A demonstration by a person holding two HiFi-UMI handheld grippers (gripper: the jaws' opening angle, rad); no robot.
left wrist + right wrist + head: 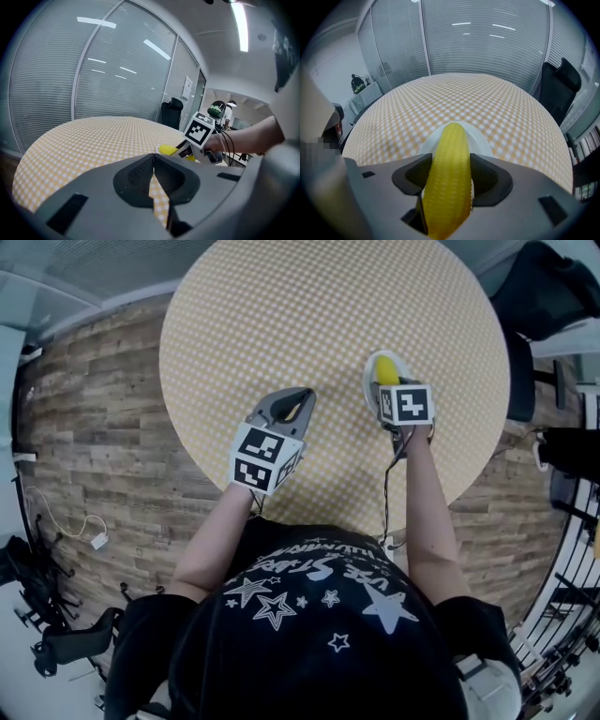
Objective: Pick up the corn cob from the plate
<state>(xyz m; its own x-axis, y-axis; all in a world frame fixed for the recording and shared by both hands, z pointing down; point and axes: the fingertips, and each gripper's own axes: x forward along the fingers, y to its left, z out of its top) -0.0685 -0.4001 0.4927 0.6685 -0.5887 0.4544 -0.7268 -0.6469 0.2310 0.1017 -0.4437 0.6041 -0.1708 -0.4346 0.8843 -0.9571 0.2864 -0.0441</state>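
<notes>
Right gripper view: corn cob (449,173) lies lengthwise on a white plate (482,139), far tip pointing to the counter's middle. Its near end runs under the gripper body, unseen.

Head view: marker cube (405,404) covers most of cob and plate; only the yellow far tip and a rim arc show.

Plate sits right of the middle of the round checked counter (459,98).

Right gripper (450,158): fingers (412,176) wide, set against both flanks of the cob. Can't tell whether it is clear of the plate.

Left gripper (153,157): fingers closed tip to tip, empty, over the counter left of the plate.

Glass wall (478,37) with blinds beyond; black chair (560,89) far right.
</notes>
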